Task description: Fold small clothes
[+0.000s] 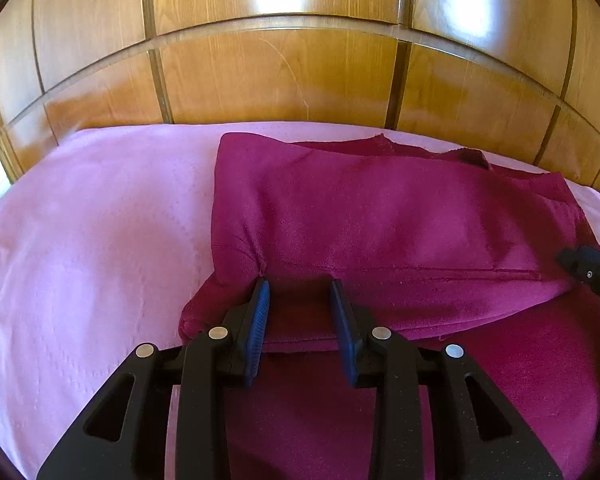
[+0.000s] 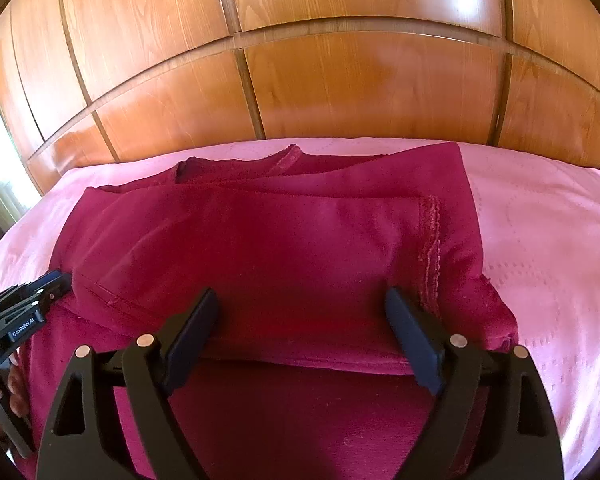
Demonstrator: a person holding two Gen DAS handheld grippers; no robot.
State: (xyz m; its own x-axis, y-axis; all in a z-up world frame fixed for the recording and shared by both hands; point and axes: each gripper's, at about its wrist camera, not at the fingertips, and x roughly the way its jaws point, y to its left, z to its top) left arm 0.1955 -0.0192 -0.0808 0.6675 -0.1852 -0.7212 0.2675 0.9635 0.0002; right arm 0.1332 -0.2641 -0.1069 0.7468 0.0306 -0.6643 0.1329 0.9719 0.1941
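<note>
Fold just laid, by the look of it: a magenta garment (image 1: 380, 220) lies on the pink bed (image 1: 80, 240), far half doubled toward the near half, its folded edge running from 9 to 3 o'clock across both wrist views. Left tongs (image 1: 300, 312) narrowly parted over that edge near the garment's 9 o'clock corner; cloth lies between the pads, but no pinch shows. Right tongs (image 2: 300, 332) spread wide above the edge toward the 3 o'clock side, nothing gripped. In the right view the left tongs sit at 9 o'clock, a hand (image 2: 4, 392) on the grip. Garment: soft knit, neckline (image 2: 236, 166) at 12 o'clock by the wooden headboard (image 1: 280, 72), raised seam (image 2: 430, 248) at 3 o'clock, some ripples; whether a sleeve is tucked under is unclear. Next move likely calls for smoothing, or pinching both ends of the edge for another fold, keeping layers aligned.
</note>
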